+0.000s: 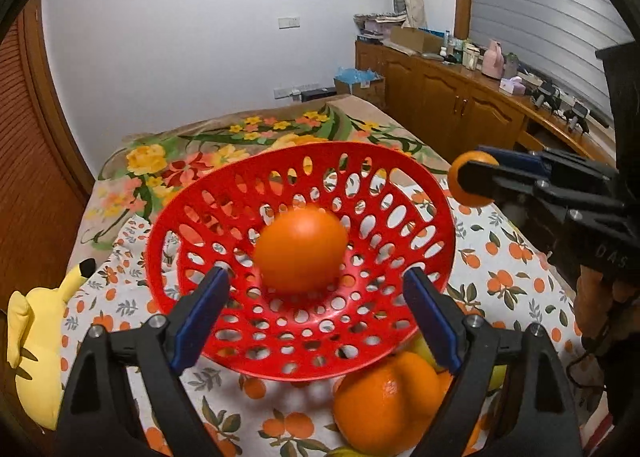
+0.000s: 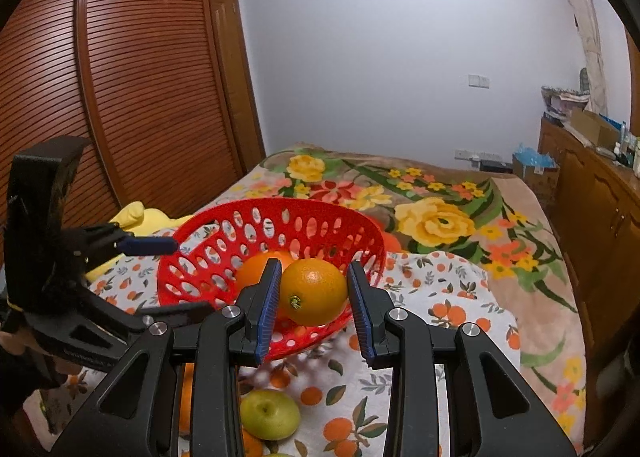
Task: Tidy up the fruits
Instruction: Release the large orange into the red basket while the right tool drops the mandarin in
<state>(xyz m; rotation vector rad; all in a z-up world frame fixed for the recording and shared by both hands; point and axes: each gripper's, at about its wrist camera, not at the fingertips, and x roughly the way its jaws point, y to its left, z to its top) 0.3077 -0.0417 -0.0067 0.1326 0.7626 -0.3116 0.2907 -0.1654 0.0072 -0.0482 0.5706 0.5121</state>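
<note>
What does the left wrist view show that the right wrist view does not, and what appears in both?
Only the left wrist view shows the whole yellow plush toy lying left of the basket and the cluttered wooden cabinet top. Only the right wrist view shows the slatted wardrobe doors in full and a green apple on the cloth. Both show the red basket with one orange inside, and the right tool shut on a second orange.

The bed (image 2: 532,321) carries a fruit-print cloth (image 2: 436,289), with a red basket (image 2: 188,281), loose fruit (image 2: 270,413) and a yellow plush (image 1: 36,341).
</note>
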